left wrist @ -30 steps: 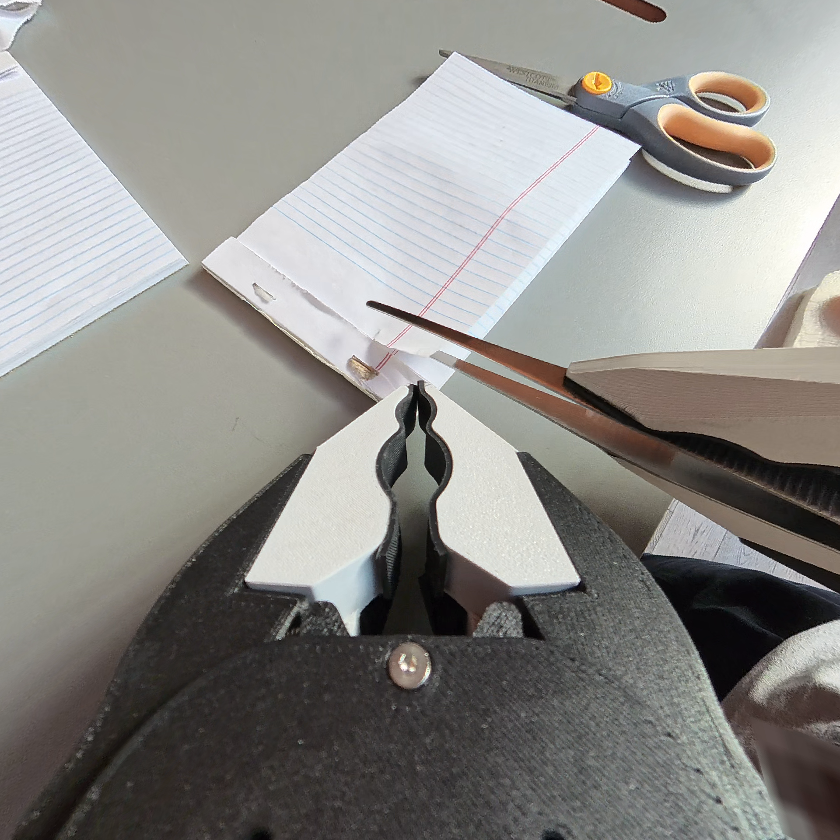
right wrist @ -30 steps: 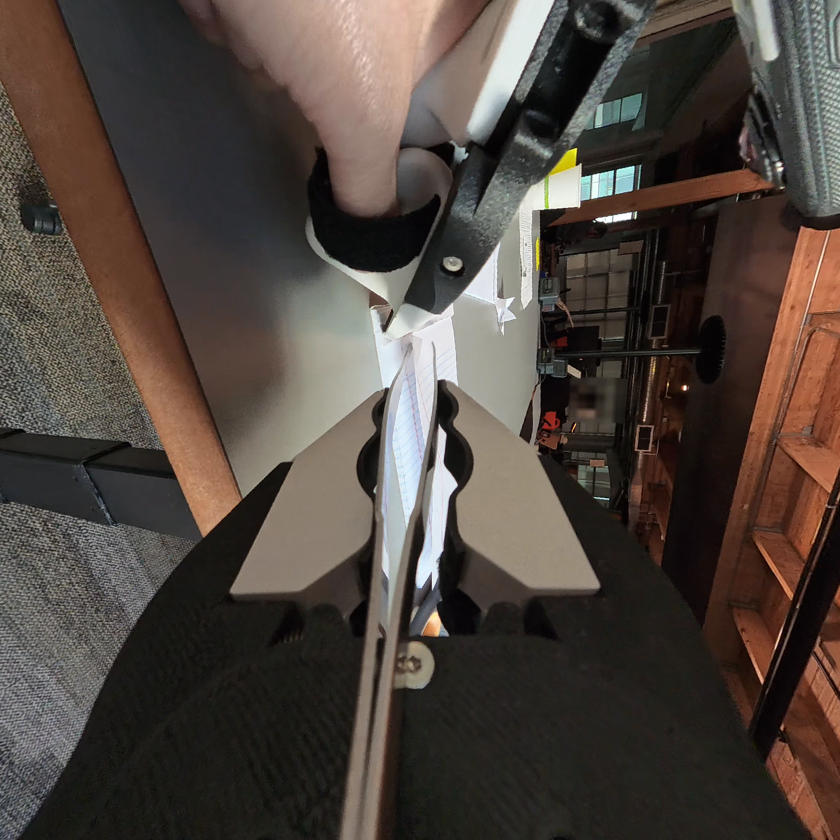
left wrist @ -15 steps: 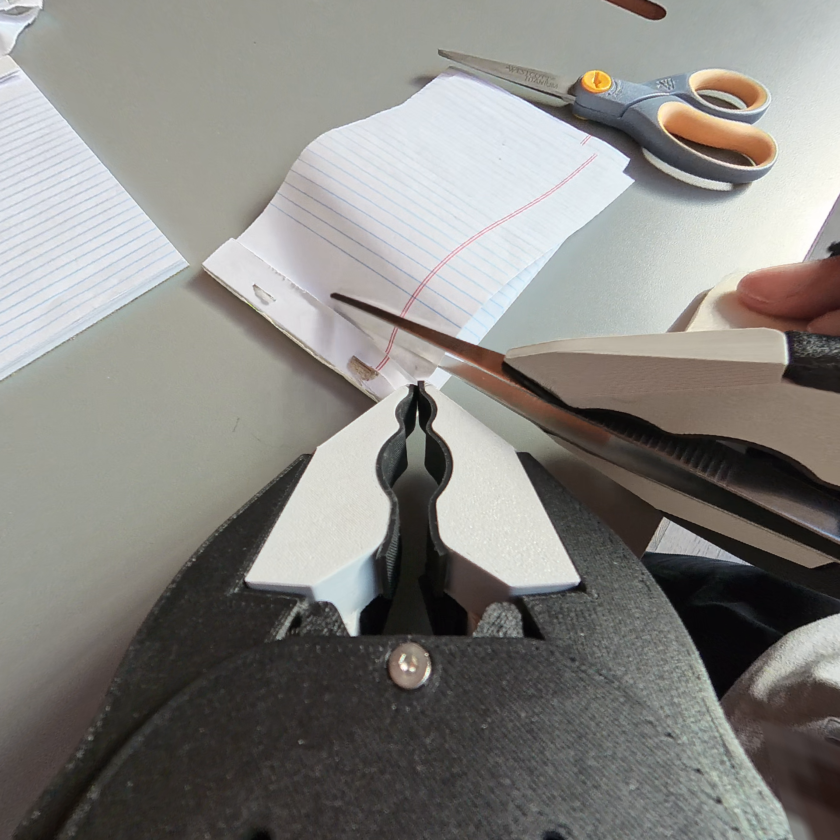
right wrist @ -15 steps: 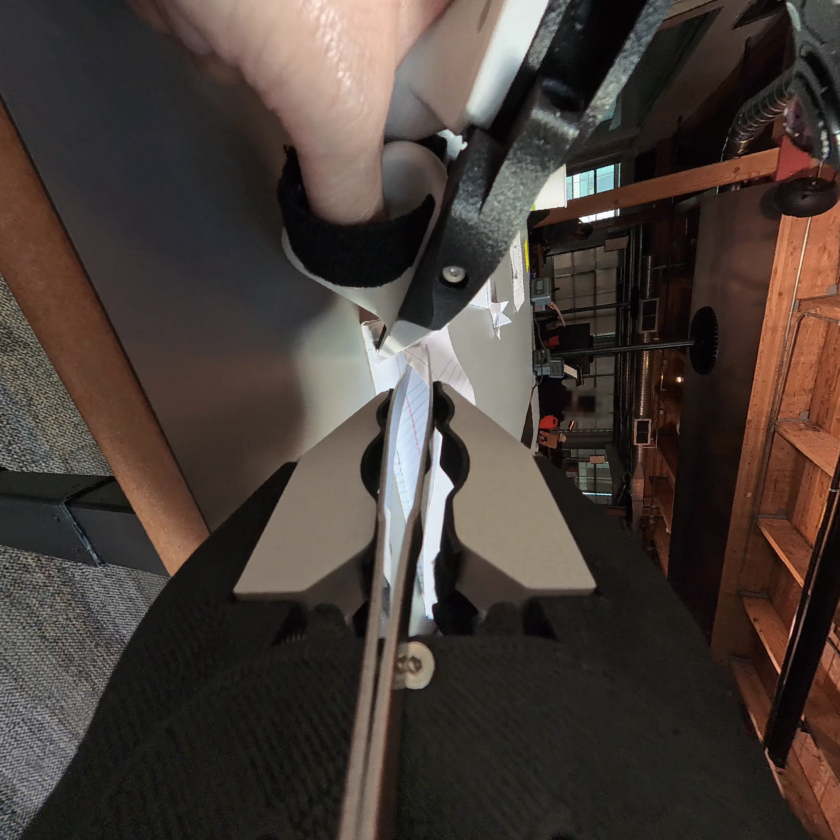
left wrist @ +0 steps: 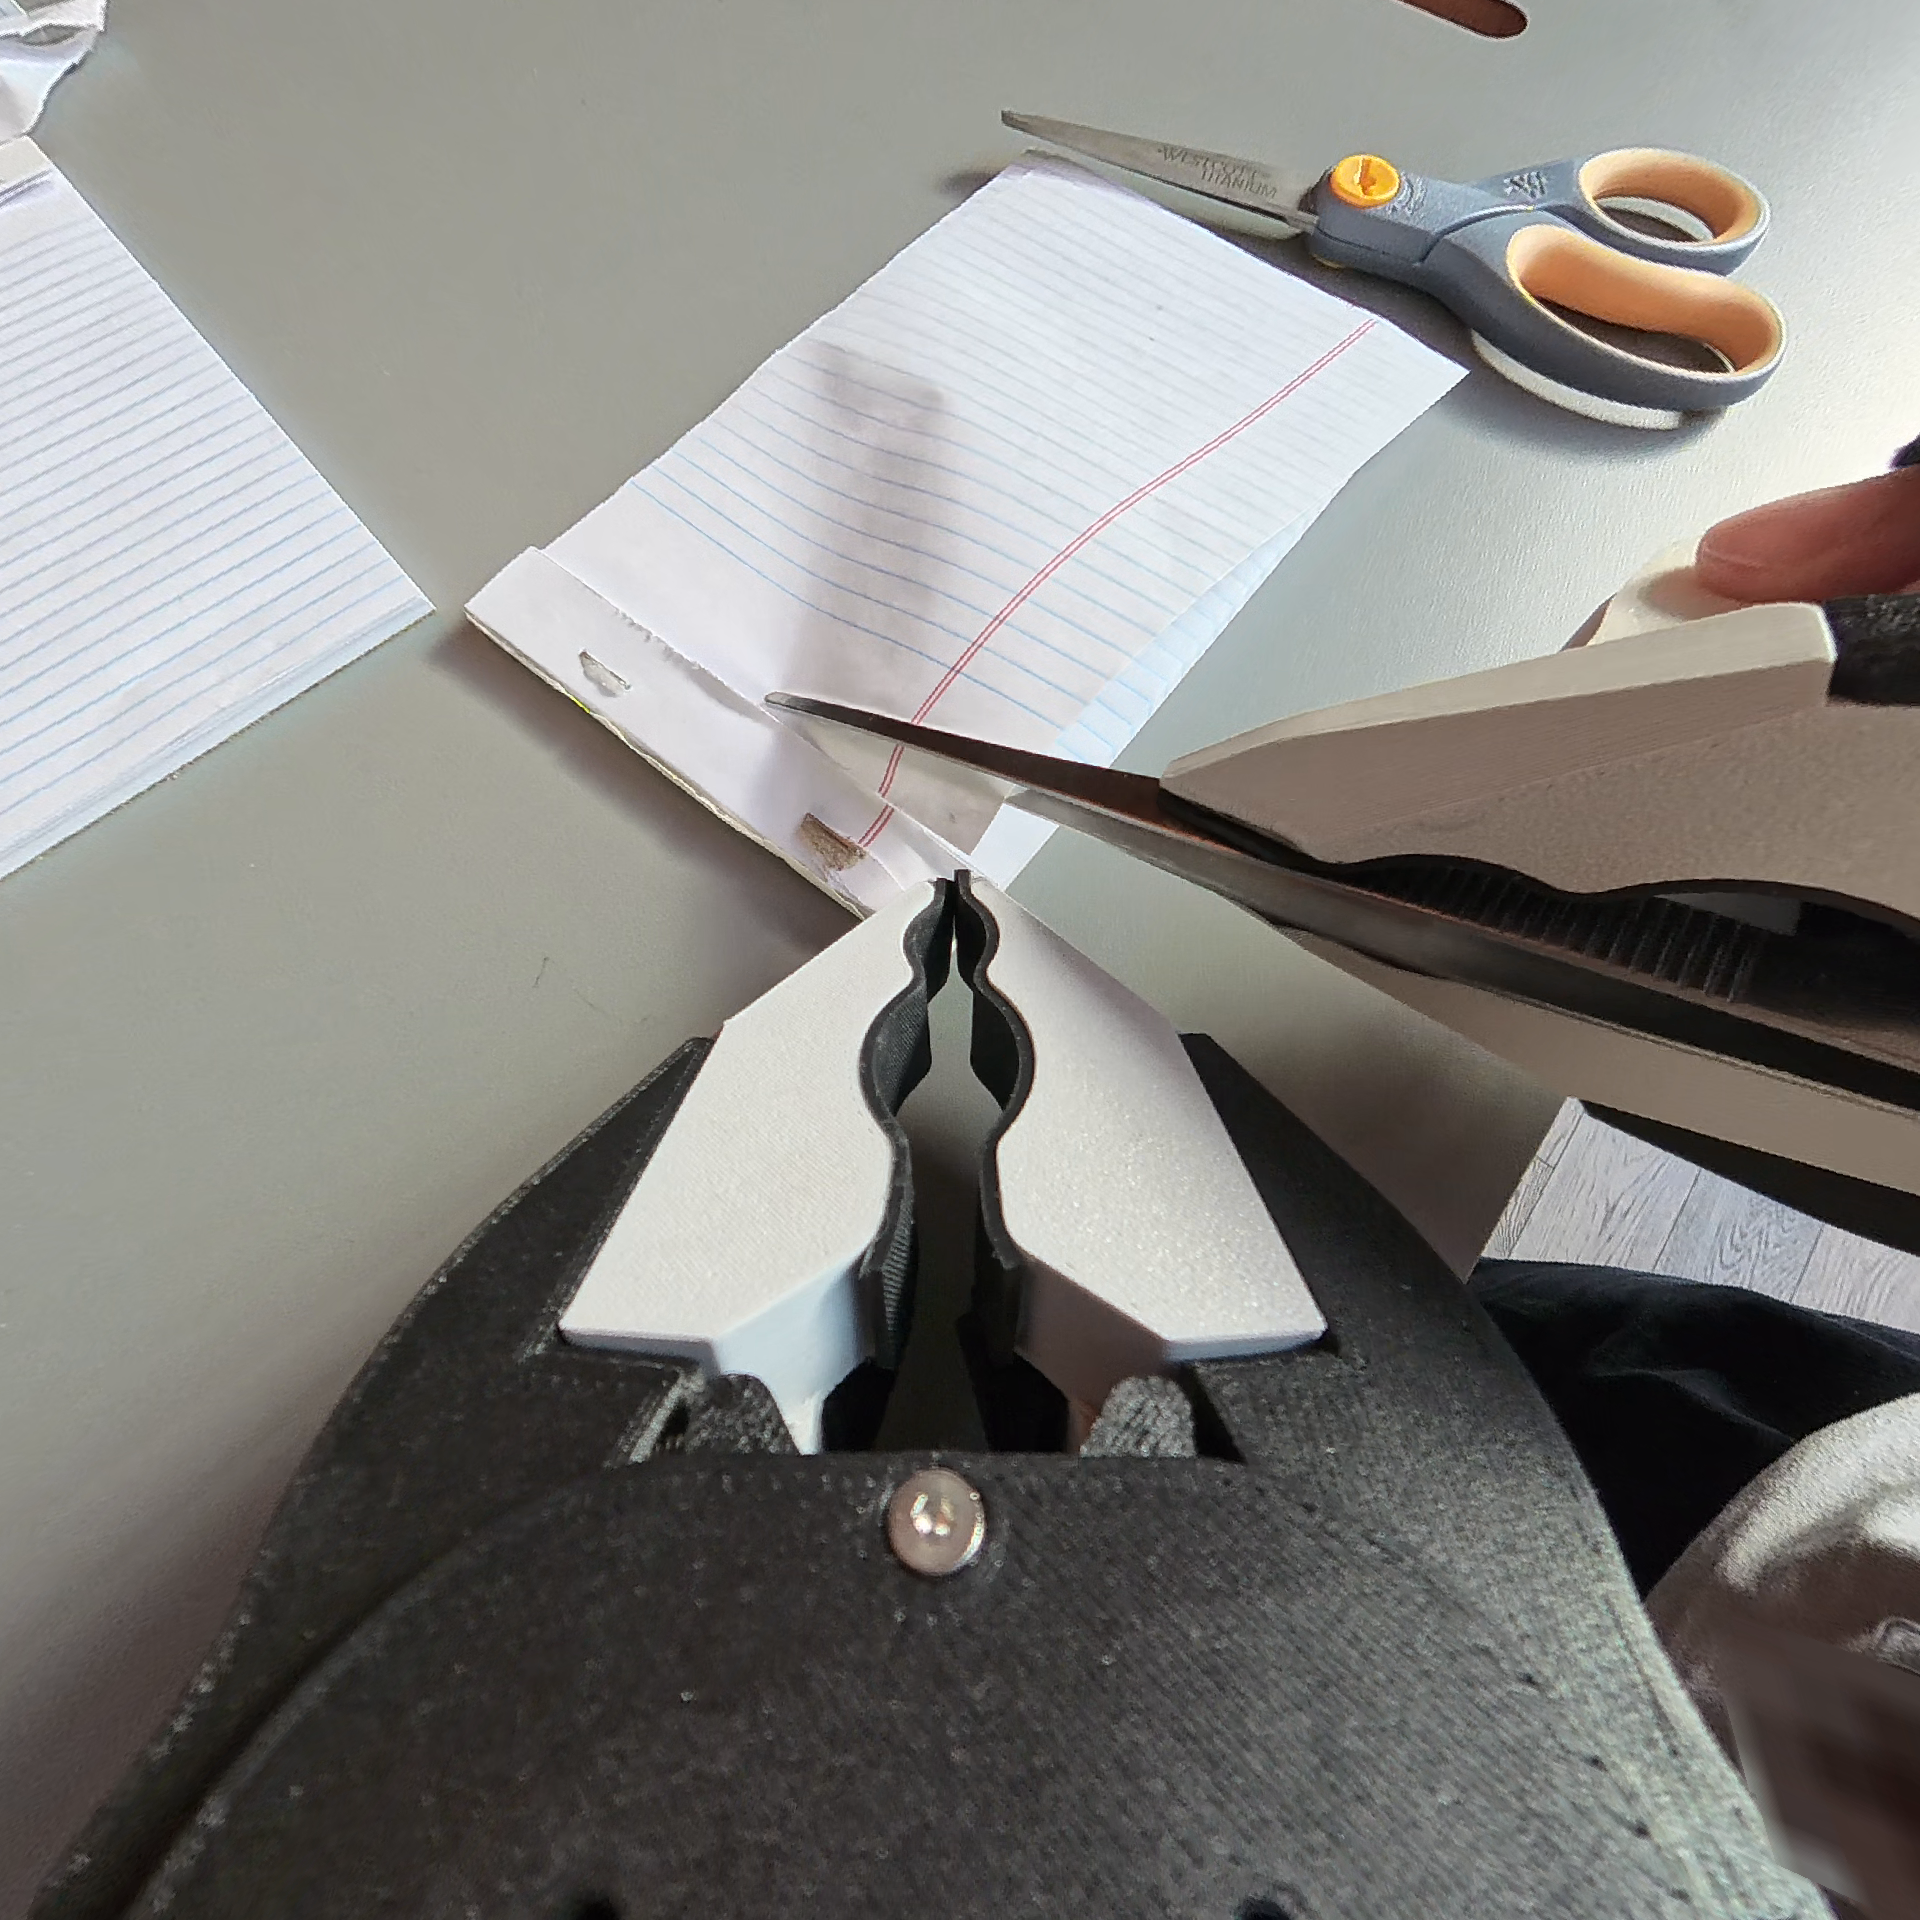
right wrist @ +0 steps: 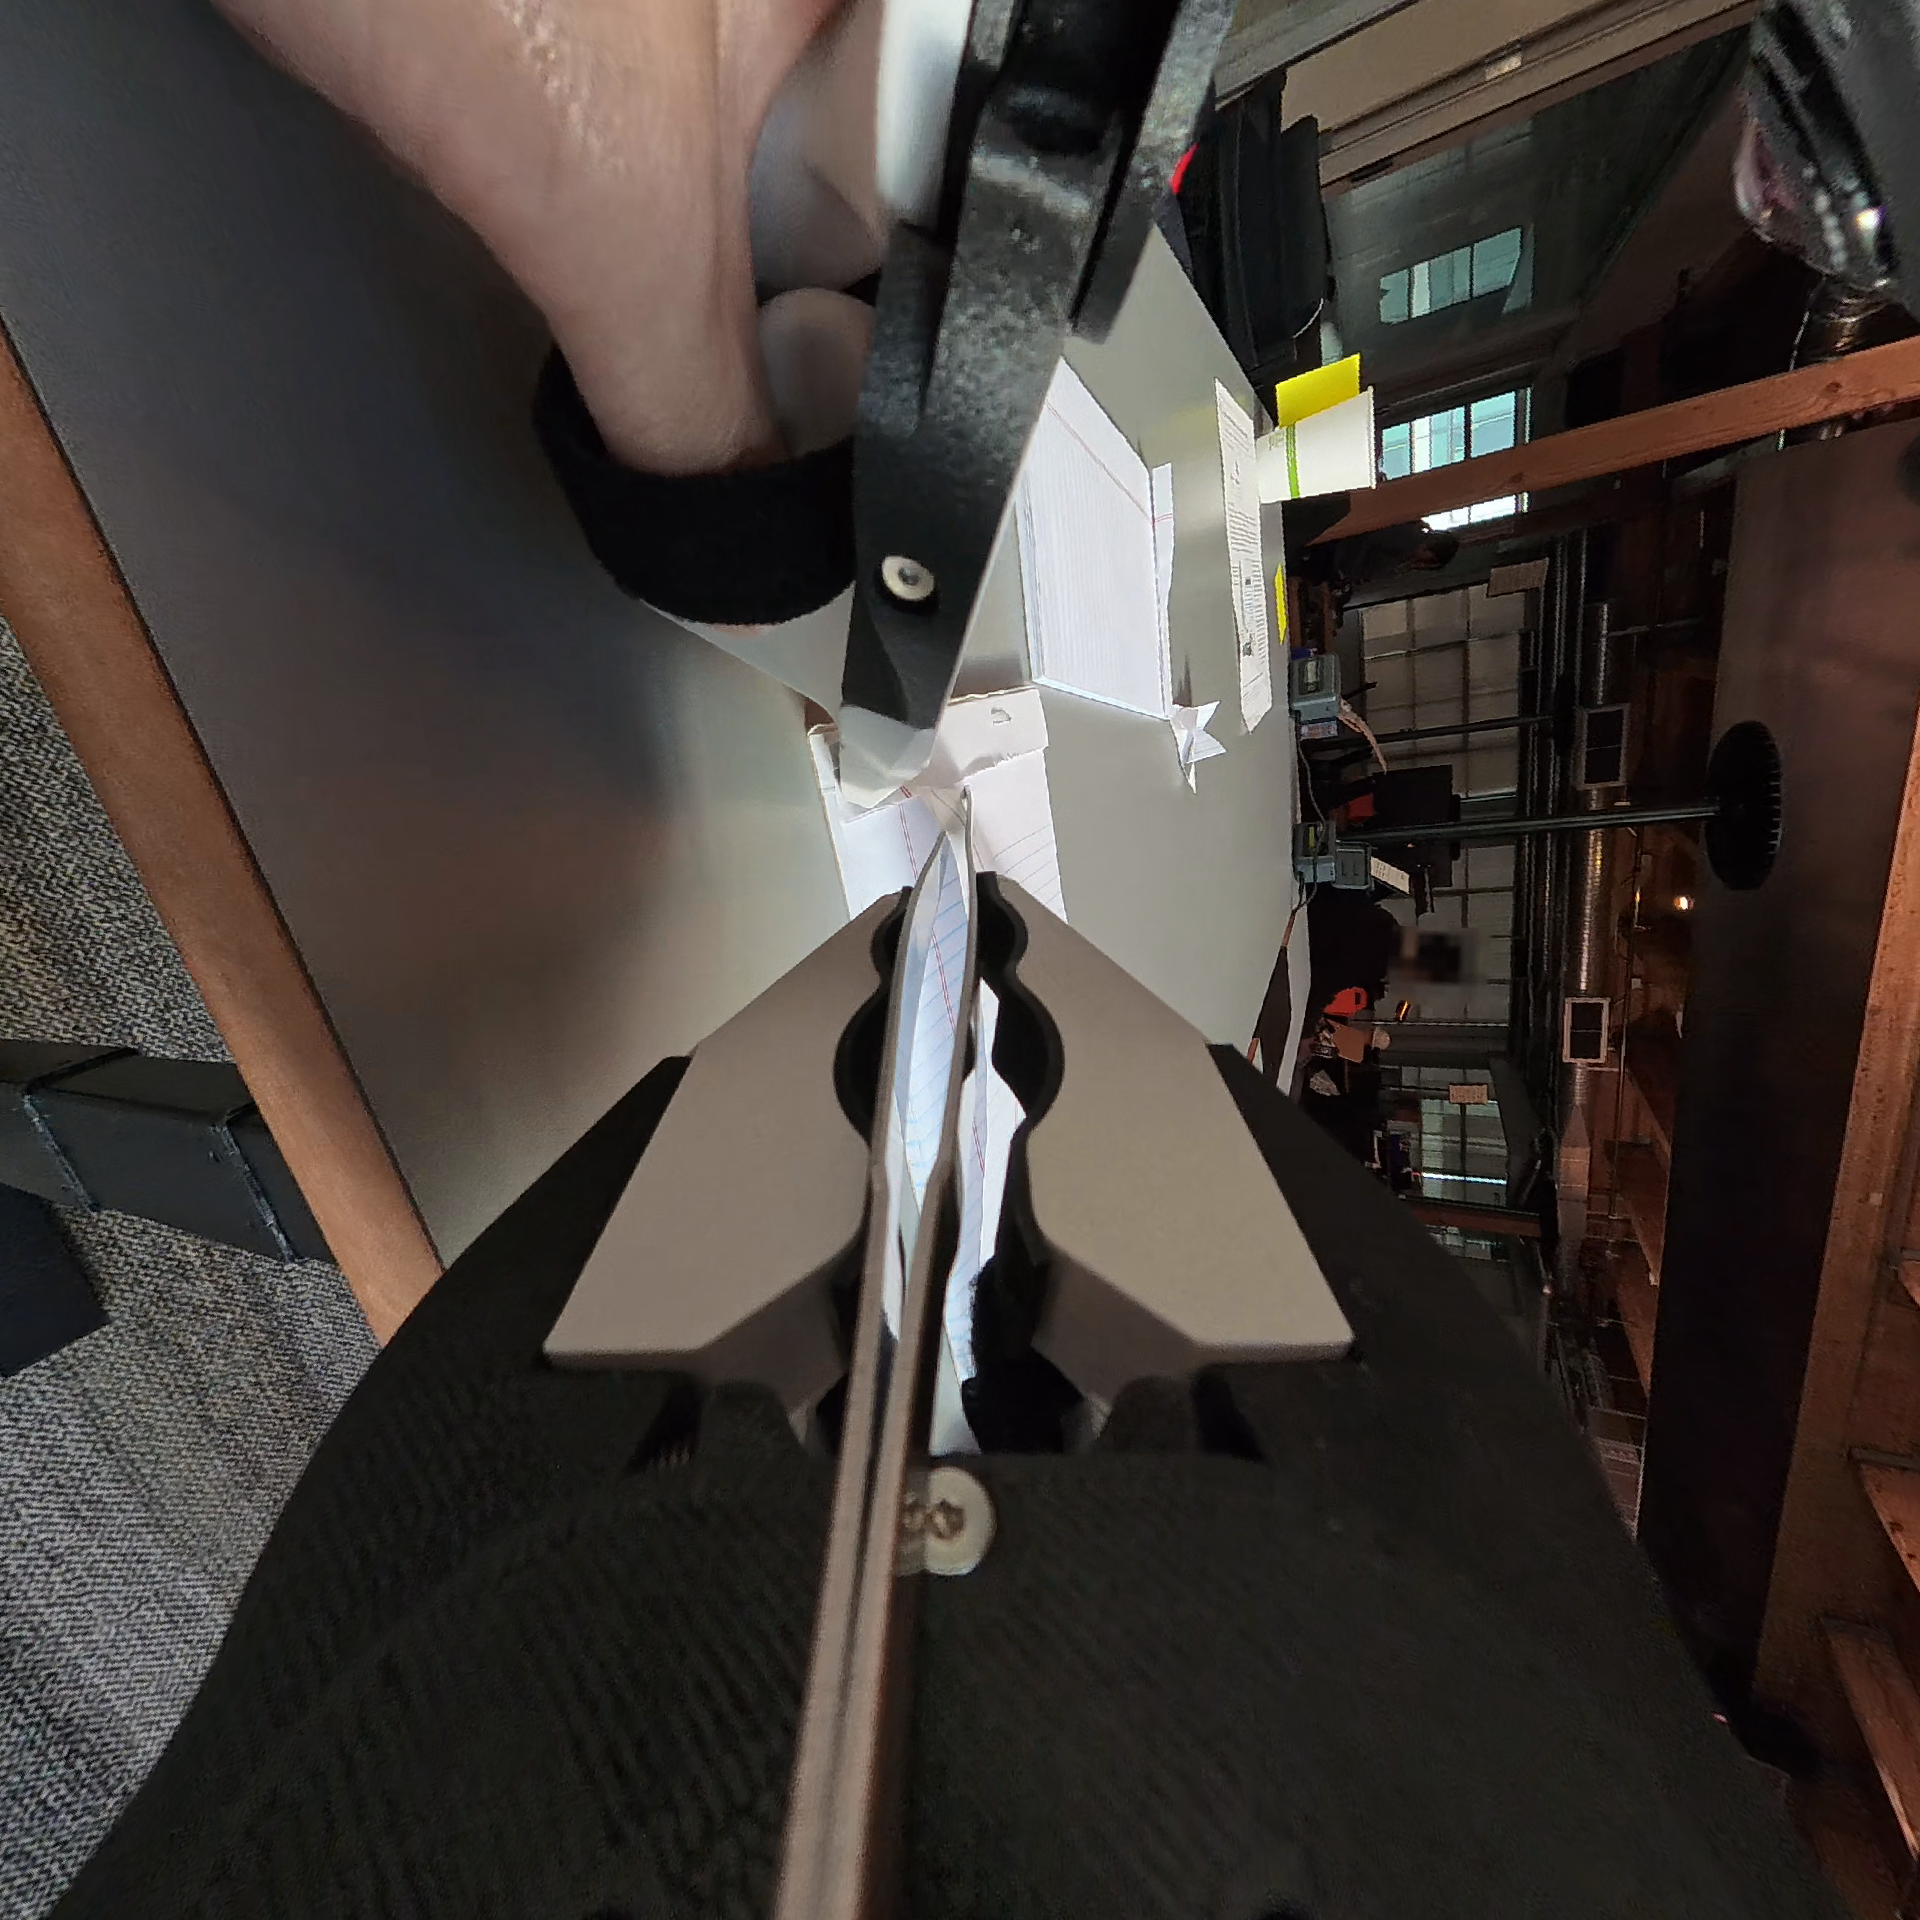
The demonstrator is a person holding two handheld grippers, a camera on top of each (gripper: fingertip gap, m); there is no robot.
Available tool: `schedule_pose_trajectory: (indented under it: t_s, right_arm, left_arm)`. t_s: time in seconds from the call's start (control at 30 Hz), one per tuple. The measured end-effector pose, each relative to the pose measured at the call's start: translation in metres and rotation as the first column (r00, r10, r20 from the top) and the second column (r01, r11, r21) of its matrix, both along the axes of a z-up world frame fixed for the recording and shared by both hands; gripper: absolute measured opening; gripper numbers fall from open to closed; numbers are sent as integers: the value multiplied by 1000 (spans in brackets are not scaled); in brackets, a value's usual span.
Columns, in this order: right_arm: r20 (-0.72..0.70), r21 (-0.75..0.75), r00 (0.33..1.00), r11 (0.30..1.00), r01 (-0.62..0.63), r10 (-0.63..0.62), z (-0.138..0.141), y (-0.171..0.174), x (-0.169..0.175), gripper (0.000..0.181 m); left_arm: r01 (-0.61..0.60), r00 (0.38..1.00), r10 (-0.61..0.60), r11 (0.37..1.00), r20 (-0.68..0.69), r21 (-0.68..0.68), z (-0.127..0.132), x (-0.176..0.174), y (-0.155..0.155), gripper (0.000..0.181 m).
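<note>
grey matte table (left wrist: 312,935) with a wooden edge (right wrist: 208,883); grey carpet (right wrist: 125,1558) below, light wood-look floor (left wrist: 1662,1195) past the near corner. beyond, in right wrist view: wooden beams, shelving, big gridded windows, a blurred patch far off.

small lined notepad (left wrist: 987,468) lying flat mid-table, red margin line, stapled white binding strip (left wrist: 686,727) at the near end, top sheet lifted and curling along its right edge. left gripper (left wrist: 956,883) pinched together at the tips right on the pad's near corner, paper edge at the tips; whether paper is actually clamped cannot tell. hand (right wrist: 582,208) with a black strap on that gripper, filling the upper left of right wrist view.

right gripper (right wrist: 945,883) clamped on a pair of long metal blades (left wrist: 987,764), handles hidden. blades slightly apart, tip over the binding strip, lined sheet passing between them. fingertip (left wrist: 1818,540) on that gripper's top.

second scissors (left wrist: 1507,239), grey and peach handles, orange pivot, closed, flat at the pad's far end, blade touching or just beside its corner. loose lined sheet (left wrist: 156,416) well to the left. farther along the table: another lined pad (right wrist: 1091,561), printed paper strip (right wrist: 1242,561), small folded paper star (right wrist: 1193,727), white cup with yellow note (right wrist: 1320,436).
</note>
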State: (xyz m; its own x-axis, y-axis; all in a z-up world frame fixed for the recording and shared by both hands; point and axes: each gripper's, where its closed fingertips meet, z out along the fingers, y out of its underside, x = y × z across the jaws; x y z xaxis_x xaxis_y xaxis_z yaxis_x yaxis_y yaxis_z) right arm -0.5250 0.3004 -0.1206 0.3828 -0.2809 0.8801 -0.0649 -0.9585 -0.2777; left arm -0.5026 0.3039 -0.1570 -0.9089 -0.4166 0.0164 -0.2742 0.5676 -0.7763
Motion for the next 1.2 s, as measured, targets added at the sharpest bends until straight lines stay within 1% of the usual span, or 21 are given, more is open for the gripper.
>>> schedule_pose_trajectory:
  t_s: [0.23, 0.63, 0.73, 0.8, 0.9, 1.2]
  right_arm:
    - [-36, 16, 999, 1000, -25, 26, 3, -3, 1, 9]
    - [-125, 99, 990, 994, -47, 60, 11, -13, 2, 8]
    - [-155, 161, 986, 986, -35, 61, 14, -16, 3, 6]
    - [-164, 189, 985, 982, -23, 54, 14, -17, 4, 11]
    - [-112, 118, 993, 993, -25, 39, 14, -18, 7, 19]
    - [-24, -17, 1000, 1000, -2, 2, 6, -12, 16, 19]
  left_arm:
    - [1, 1000, -1, 1000, -5, -3, 0, 0, 0, 0]
    - [6, 1000, -6, 1000, -3, -1, 0, -1, 0, 0]
    - [8, 1000, -8, 1000, -4, -2, 0, -1, -1, 0]
    - [8, 1000, -8, 1000, -4, -2, 0, -1, -1, 0]
    - [11, 1000, -11, 1000, -1, -1, 0, -1, -1, 0]
    - [14, 1000, -14, 1000, 7, 3, 0, -1, -1, 0]
